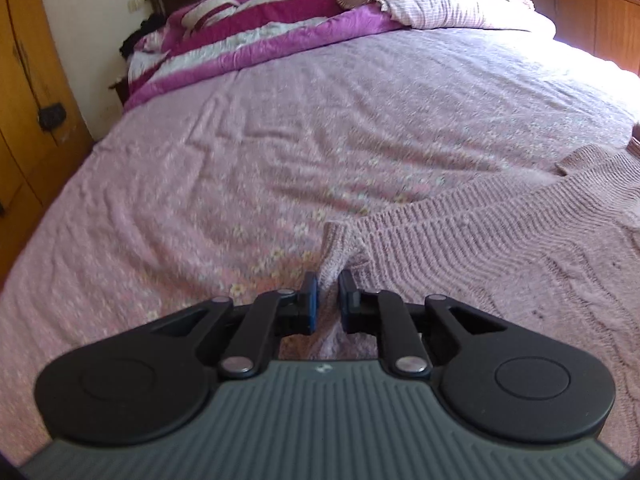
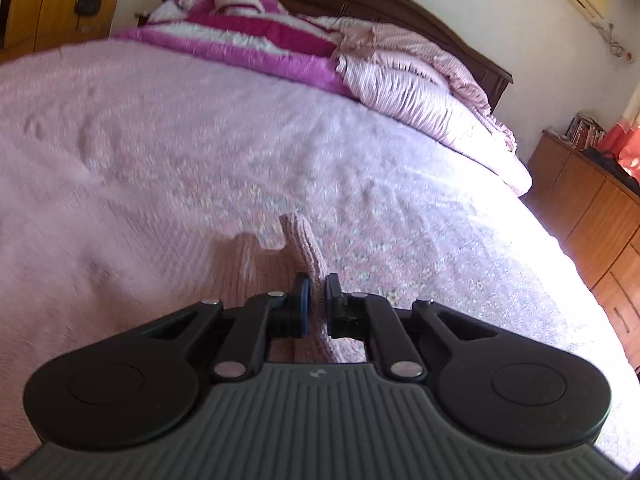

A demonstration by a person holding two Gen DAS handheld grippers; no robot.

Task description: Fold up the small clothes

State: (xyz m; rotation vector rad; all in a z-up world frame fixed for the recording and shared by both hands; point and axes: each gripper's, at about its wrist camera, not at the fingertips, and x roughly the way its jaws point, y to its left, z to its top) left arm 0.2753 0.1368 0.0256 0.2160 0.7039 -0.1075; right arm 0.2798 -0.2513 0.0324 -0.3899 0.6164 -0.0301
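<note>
A pink knitted sweater [image 1: 500, 248] lies spread on the floral bedsheet [image 1: 280, 140] near the foot edge of the bed, its body running off toward the right in the left wrist view and its ribbed border stretching diagonally from lower left up toward the right. The left gripper [image 1: 328, 294] is pinched nearly closed on a bunched corner of that knit, the fabric rising in a small peak between its blue pads. In the right wrist view the right gripper [image 2: 316, 300] is likewise clamped tight on a narrow ribbed strip of the sweater [image 2: 306, 248], which stands up and points away from the camera, its long axis in line with the fingers; more of the garment spreads out to the left there, blurred. Beyond both claws the sheet lies flat and open up to the rumpled magenta-and-white quilt [image 1: 256, 40] and pale striped bedding [image 2: 420, 88] heaped by the dark headboard [image 2: 380, 0]. Wooden cabinets [image 2: 592, 216] flank the bed's right edge.
</note>
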